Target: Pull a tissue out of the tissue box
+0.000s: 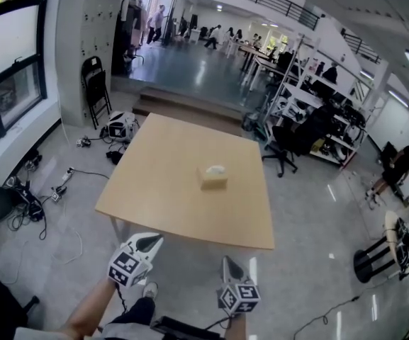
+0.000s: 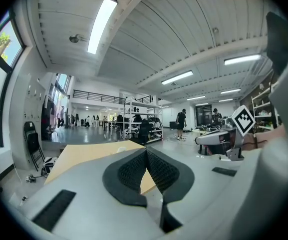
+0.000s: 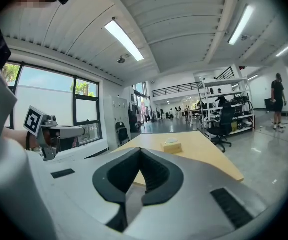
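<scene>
Holding left claw (image 1: 150, 241) and right claw (image 1: 229, 263) closed, empty, well apart from the tissue box (image 1: 214, 179), judging its flimsy tissue (image 1: 215, 168) best pinched gently.

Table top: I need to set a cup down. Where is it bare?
The table is bare except for the tissue box, slightly right of centre. Widest free patches: between box and left edge, and box and near edge. Crowded only off it: cables on the floor left, office chair at the far right corner.
</scene>
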Motion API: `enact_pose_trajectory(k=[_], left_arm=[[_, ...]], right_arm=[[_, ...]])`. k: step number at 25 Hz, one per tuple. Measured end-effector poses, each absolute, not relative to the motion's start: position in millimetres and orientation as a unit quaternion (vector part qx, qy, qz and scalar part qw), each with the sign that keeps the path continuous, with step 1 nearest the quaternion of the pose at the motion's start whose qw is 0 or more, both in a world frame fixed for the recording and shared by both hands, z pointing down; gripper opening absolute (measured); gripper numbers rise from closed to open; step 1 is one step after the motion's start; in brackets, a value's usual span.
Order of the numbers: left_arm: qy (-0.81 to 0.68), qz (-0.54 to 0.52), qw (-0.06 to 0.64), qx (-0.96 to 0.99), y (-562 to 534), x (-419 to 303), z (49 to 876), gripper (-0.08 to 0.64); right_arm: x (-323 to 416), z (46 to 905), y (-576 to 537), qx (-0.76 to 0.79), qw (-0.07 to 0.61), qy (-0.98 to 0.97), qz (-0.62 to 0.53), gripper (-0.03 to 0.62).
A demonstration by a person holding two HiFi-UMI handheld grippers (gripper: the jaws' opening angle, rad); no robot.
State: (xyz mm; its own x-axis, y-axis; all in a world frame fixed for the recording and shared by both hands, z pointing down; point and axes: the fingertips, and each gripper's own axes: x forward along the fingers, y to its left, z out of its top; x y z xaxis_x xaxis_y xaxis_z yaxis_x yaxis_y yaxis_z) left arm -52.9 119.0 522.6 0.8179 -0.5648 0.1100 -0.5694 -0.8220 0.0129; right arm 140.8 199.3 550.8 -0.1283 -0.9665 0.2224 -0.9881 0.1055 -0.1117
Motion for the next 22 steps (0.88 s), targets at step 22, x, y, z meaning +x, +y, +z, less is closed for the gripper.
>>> enact_pose_trajectory(k=[22], left_arm=[[-0.272,0.057,0.039,0.960,-111.1,0.7,527.4,0.008]], right_arm=[[171.7,539.8,-26.4,0.673,0.036,-0.728,0.123,0.011]])
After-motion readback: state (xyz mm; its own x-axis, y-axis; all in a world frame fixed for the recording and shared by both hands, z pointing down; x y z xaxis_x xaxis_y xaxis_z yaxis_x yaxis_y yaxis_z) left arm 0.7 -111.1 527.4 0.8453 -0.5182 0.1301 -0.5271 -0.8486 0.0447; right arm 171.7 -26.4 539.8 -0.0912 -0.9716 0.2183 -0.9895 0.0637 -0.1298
